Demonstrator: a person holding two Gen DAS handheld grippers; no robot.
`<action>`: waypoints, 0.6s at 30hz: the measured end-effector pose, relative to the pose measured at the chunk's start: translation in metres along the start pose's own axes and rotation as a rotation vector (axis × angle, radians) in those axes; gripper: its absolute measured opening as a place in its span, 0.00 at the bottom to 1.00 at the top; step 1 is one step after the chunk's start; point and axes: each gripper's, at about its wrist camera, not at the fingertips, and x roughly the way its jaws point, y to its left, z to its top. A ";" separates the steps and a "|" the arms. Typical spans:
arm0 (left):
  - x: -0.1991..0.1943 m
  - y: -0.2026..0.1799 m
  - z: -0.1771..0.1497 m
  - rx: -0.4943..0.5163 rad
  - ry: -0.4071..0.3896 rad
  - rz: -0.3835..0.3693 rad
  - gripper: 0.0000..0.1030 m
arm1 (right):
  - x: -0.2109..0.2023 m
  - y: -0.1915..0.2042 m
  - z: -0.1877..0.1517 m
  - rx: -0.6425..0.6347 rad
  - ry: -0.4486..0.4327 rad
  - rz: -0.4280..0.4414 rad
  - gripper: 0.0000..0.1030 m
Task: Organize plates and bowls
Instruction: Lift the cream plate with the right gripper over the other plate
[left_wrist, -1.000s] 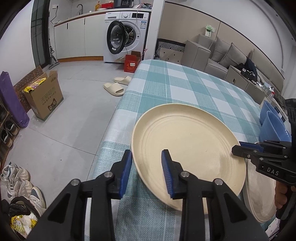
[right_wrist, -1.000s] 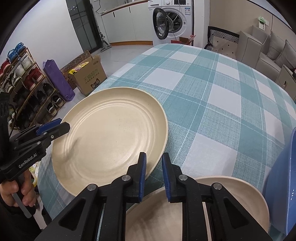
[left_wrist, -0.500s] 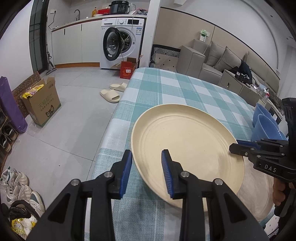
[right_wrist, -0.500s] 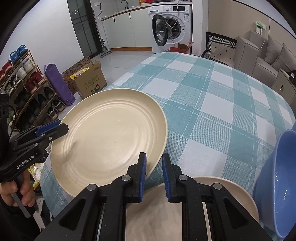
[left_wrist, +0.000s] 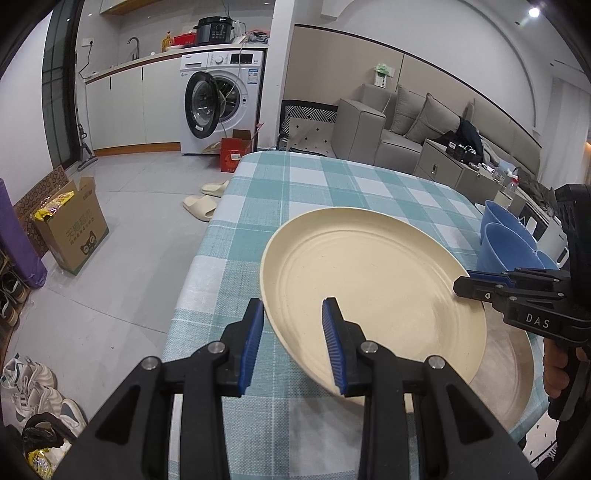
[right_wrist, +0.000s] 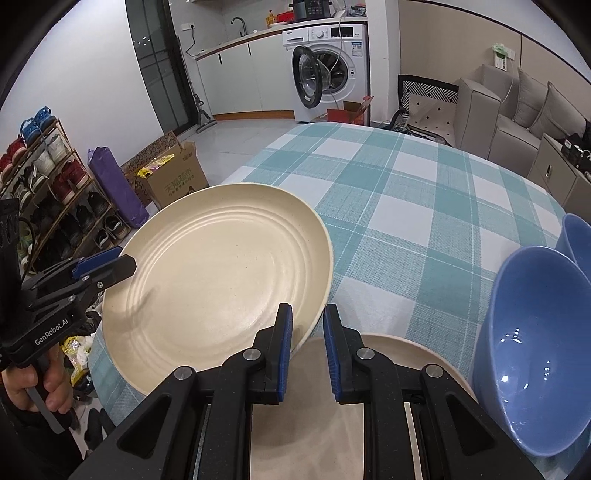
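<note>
Both tongs, left (left_wrist: 293, 345) and right (right_wrist: 307, 349), clamp the cream plate (left_wrist: 369, 295); only the right view shows the shoe rack (right_wrist: 48, 192).

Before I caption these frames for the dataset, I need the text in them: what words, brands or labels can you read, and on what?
"DAS": white letters on the side of the right gripper.
"GenRobot.AI": white letters on the side of the left gripper.
Cardboard box: large printed characters, not legible to me.
Washing machine: brand mark, panel display and stickers are too small to read.
Cooker on the counter: panel markings too small.
</note>
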 end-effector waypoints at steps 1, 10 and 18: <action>-0.001 -0.002 0.000 0.005 -0.002 -0.002 0.30 | -0.002 -0.001 -0.001 0.000 -0.004 -0.003 0.17; -0.009 -0.023 0.002 0.049 -0.019 -0.030 0.31 | -0.023 -0.013 -0.012 0.014 -0.025 -0.020 0.17; -0.010 -0.043 -0.001 0.090 -0.017 -0.063 0.31 | -0.042 -0.030 -0.030 0.056 -0.046 -0.026 0.17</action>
